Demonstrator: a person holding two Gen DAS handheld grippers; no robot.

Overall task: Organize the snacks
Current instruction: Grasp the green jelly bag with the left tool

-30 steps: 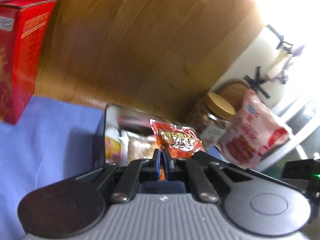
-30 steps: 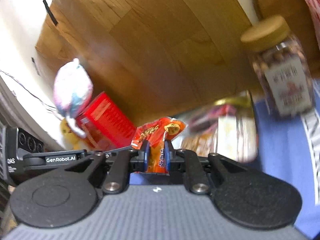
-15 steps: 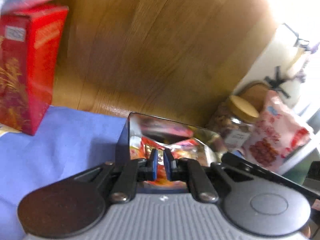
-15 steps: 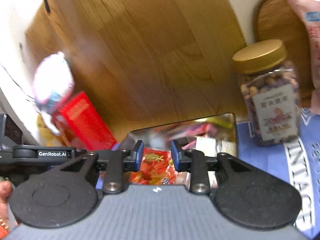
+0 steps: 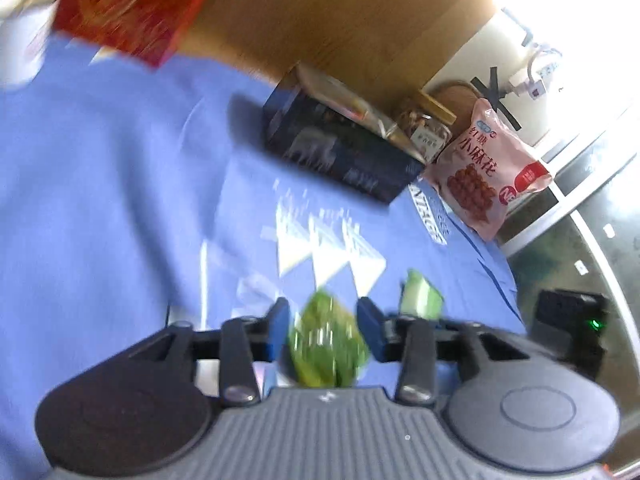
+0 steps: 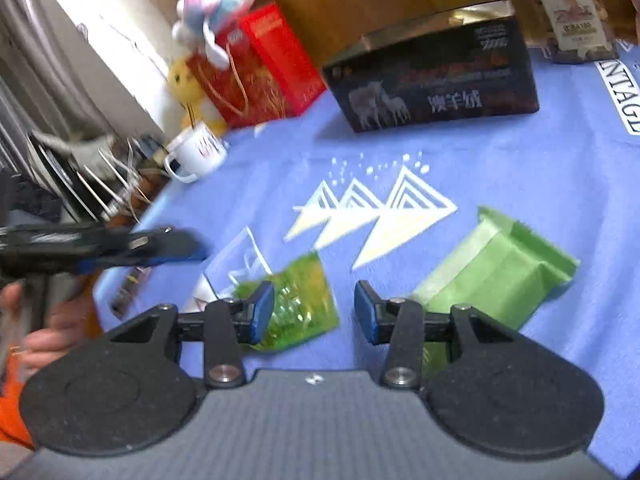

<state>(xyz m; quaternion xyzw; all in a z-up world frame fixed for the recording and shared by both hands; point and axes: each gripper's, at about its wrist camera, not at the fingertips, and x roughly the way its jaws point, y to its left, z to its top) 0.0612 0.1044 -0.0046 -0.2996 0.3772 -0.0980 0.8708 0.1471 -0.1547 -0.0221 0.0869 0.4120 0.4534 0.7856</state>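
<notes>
A dark snack box (image 6: 436,68) with an open top stands at the back of the blue cloth; it also shows in the left wrist view (image 5: 340,148). A small shiny green packet (image 5: 326,344) lies on the cloth between the fingers of my open left gripper (image 5: 324,330). In the right wrist view that packet (image 6: 296,304) lies by the left finger of my open, empty right gripper (image 6: 314,312). A larger light green packet (image 6: 496,268) lies to the right; its end shows in the left wrist view (image 5: 420,296). The left gripper (image 6: 120,250) shows at the left edge.
A red gift box (image 6: 264,68) with a plush toy (image 6: 218,4) stands back left, a white mug (image 6: 196,152) beside it. A nut jar (image 6: 568,12) and a pink snack bag (image 5: 488,172) stand back right. A clear wrapper (image 6: 236,264) lies by the green packet.
Both grippers let go of the red snack packet at the box, opened, and pulled back and down to the green packets on the near cloth.
</notes>
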